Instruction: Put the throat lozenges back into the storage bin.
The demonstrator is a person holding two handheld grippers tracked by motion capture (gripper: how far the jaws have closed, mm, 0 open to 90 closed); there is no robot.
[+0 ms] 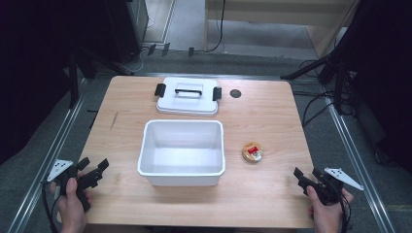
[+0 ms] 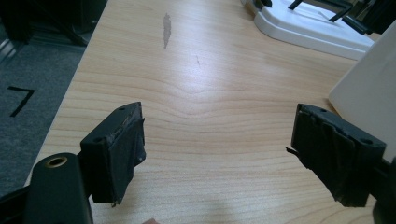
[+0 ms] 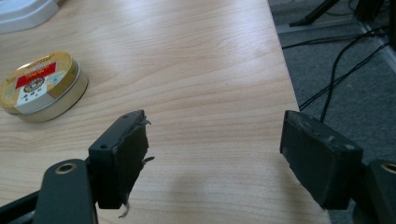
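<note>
Gaping wide and empty, both tools frame wood; the right gripper view catches the tin (image 3: 43, 86).

Overhead view and low, close gripper views share the table (image 1: 262, 121).

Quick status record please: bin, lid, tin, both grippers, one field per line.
bin: white bin, mid-table, open, looks empty
lid: white lid with black handle, flat on table behind the bin, apart from it
tin: round gold tin, right of the bin, lying flat, closed
left gripper: open, holds nothing, near front left table edge
right gripper: open, holds nothing, near front right corner, tin ahead to its left
</note>
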